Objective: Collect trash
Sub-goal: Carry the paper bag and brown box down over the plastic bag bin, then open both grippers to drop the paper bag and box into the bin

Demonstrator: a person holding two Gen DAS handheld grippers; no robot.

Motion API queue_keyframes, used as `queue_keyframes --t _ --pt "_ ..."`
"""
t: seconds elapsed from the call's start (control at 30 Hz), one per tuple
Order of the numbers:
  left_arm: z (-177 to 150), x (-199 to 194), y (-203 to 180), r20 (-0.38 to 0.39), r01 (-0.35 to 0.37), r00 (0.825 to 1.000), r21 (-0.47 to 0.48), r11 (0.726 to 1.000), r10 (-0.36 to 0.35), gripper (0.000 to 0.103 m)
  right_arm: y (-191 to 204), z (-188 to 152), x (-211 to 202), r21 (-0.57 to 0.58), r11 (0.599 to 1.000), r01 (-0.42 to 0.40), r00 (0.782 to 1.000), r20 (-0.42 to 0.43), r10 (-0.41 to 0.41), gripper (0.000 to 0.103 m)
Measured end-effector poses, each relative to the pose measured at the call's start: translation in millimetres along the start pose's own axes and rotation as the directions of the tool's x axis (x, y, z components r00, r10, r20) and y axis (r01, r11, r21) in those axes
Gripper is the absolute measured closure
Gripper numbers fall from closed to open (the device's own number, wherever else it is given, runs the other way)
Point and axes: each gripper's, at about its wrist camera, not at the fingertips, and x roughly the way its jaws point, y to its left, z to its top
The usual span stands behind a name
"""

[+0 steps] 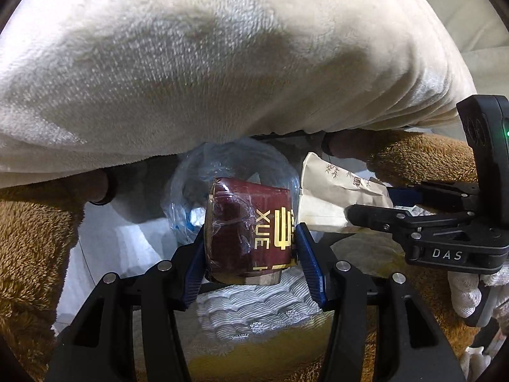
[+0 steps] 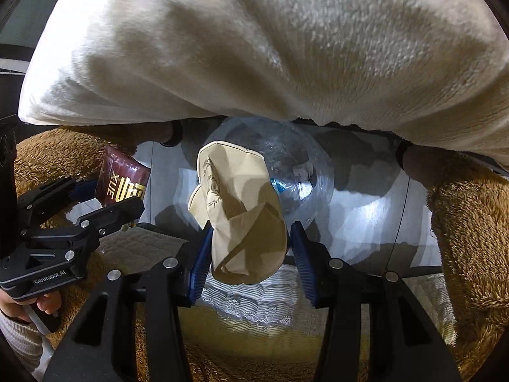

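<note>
Gripping maroon box, left gripper; bag rim just beyond.

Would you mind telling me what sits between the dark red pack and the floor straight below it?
In the left wrist view, the clear plastic bag gapes directly beneath the dark red pack, which the left gripper grips.

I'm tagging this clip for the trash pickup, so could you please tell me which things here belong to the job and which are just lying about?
Part of the job:
- maroon box, held in the left gripper
- beige paper packet, held in the right gripper
- clear plastic bag below both

Just lying about:
- white fleece blanket
- brown fleece
- patterned bedding
</note>
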Motion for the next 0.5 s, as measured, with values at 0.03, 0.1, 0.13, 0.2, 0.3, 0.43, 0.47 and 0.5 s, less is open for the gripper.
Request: queue_keyframes --t 0.03,0.1,0.13,0.2,0.3,0.43,0.47,0.5 --pt "0.1 2.1 0.0 -0.007 0.0 1.0 -0.001 1.0 0.0 0.051 -0.8 0.8 1.7 0.003 1.0 -0.001 1.0 -0.007 0.001 0.055" --pt "-0.5 2.9 3.9 -0.019 0.002 1.0 -0.006 1.0 -0.002 0.051 0.1 2.7 3.6 0.003 1.0 0.001 1.0 -0.019 -0.001 0.055" --pt "-0.2 4.1 3.3 -0.023 0.002 1.0 -0.005 1.0 -0.002 0.051 0.5 3.3 5.0 0.004 1.0 0.002 1.0 -0.023 -0.002 0.055" --pt "-0.8 6.1 2.2 -0.027 -0.004 1.0 0.001 1.0 0.004 0.051 0.4 4.4 7.8 0.004 1.0 0.003 1.0 -0.031 -0.003 0.054" --pt "-2.8 7.9 6.4 -0.031 0.001 1.0 -0.007 1.0 -0.001 0.051 -2.0 4.7 11.3 0.019 1.0 0.006 0.999 -0.041 -0.005 0.054" --pt "-3.9 7.2 6.7 -0.031 -0.003 0.999 -0.012 1.0 0.003 0.05 -1.4 3.8 8.6 0.034 0.999 0.0 0.999 -0.044 0.001 0.053" --pt "-3.7 6.5 6.9 -0.031 -0.009 0.999 -0.01 1.0 0.008 0.05 -1.0 4.8 7.7 0.039 0.999 -0.006 0.999 -0.042 0.007 0.052" --pt "-3.8 6.6 7.9 -0.03 -0.013 0.999 -0.014 1.0 0.013 0.045 -1.4 5.5 6.8 0.044 0.999 -0.008 0.999 -0.039 0.009 0.048"
